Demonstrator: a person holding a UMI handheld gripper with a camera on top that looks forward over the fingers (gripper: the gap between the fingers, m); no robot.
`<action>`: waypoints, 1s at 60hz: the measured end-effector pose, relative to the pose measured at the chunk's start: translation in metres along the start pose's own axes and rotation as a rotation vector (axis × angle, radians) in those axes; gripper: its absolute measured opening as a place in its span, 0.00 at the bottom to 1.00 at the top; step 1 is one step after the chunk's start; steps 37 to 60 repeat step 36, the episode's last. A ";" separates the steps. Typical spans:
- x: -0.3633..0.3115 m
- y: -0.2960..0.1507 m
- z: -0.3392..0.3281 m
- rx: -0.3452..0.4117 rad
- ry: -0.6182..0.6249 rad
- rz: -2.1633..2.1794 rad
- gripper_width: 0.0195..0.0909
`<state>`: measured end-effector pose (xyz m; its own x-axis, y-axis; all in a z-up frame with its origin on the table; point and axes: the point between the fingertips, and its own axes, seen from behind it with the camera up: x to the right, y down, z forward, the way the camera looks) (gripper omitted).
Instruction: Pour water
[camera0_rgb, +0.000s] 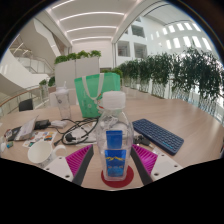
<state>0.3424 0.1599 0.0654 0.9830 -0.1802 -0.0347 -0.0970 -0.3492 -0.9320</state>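
Your gripper (112, 160) pinches the water bottle (113, 135) between its fingers, upright above the table (170, 120), cap apparently on. You've got the grab done; uncapping, tilting and pouring into a cup (62, 99) likely remain.

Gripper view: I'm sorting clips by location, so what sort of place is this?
Probably an office or public building's atrium: a high ceiling with strip lights, a row of indoor plants and tall windows. On the table, a water bottle stands between the hand-held gripper fingers, beside a keyboard.
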 end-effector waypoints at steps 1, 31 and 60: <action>-0.003 -0.002 -0.006 -0.003 -0.009 0.002 0.92; -0.076 -0.015 -0.294 -0.027 0.031 -0.026 0.90; -0.092 -0.023 -0.343 -0.011 0.045 -0.024 0.90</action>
